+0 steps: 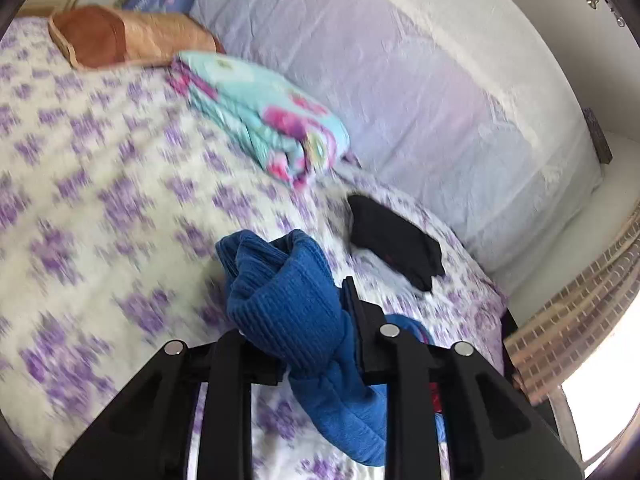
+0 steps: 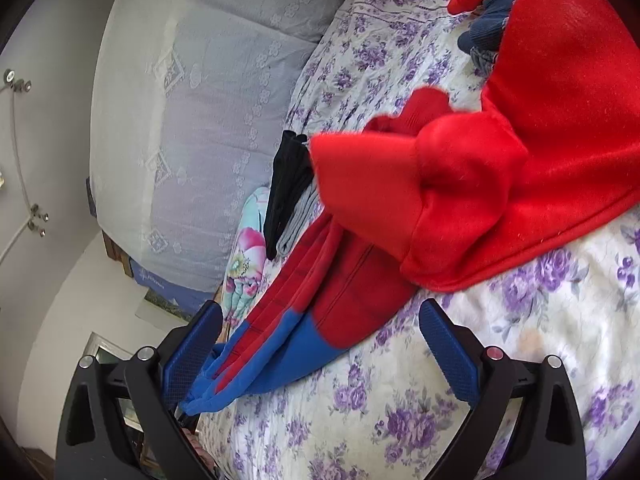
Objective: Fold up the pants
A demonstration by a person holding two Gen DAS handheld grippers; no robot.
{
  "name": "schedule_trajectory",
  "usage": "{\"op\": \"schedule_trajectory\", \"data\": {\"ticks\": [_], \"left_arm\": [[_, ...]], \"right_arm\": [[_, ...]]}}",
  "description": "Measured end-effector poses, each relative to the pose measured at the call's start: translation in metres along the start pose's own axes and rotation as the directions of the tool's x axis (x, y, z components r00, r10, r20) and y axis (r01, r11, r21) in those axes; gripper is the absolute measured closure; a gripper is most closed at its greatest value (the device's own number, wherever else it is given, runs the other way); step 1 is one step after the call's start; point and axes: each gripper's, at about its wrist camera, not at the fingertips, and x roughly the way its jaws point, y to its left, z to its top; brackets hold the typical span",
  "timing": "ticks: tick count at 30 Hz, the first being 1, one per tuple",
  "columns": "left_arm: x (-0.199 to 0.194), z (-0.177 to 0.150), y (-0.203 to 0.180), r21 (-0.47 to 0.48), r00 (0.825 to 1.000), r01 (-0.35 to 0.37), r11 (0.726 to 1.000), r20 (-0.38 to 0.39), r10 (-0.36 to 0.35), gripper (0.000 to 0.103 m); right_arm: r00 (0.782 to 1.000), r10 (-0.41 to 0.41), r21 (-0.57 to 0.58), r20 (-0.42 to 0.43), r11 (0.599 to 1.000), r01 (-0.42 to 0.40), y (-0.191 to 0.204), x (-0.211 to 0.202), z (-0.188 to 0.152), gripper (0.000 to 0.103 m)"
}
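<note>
**Blue Cuff Pinched by Left Claw Above the Bed**

Ahead of the left claw [image 1: 316, 320], a black folded garment [image 1: 394, 244] is seen lying on the floral bedspread [image 1: 100, 184], with a turquoise flowered blanket [image 1: 260, 120] farther off and a brown cushion [image 1: 128, 36] beyond it to the left. A pale mattress [image 1: 420, 100] is propped along the far side. The left claw is angled slightly downward and is pinched on the bunched blue ribbed cuff of the pants [image 1: 288, 300], which is gathered between its fingers.

The right claw [image 2: 320, 352] is spread wide, nothing being gripped. The pants' red and blue leg [image 2: 304, 320] is laid between its fingers on the bed, and a red garment [image 2: 540, 140] is heaped ahead to the right.
</note>
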Motion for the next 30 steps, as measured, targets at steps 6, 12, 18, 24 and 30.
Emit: {"op": "schedule_trajectory", "data": {"ticks": [6,12,18,24,30], "left_arm": [[-0.008,0.003,0.079,-0.064,0.981,-0.195,0.979,-0.038,0.193,0.081],[0.005,-0.04,0.116,-0.105,0.97,-0.24,0.965,-0.052,0.236,0.078],[0.002,-0.038,0.112,-0.093,0.973,-0.226,0.97,-0.058,0.221,0.074],[0.001,-0.041,0.116,-0.116,0.978,-0.206,0.972,-0.049,0.201,0.073],[0.003,-0.041,0.118,-0.122,0.982,-0.183,0.975,-0.064,0.177,0.069]], "right_arm": [[0.997,-0.001,0.007,-0.082,1.0,0.001,-0.006,0.014,-0.006,0.004],[0.974,-0.113,-0.095,-0.197,0.991,0.096,-0.003,0.049,0.014,0.006],[0.83,-0.396,-0.306,0.392,0.795,0.523,0.045,-0.009,0.126,0.021],[0.95,-0.312,-0.493,-0.005,0.827,0.269,0.076,0.036,0.068,0.006],[0.965,-0.202,-0.27,-0.165,0.951,0.152,0.057,0.05,0.006,0.006]]}}
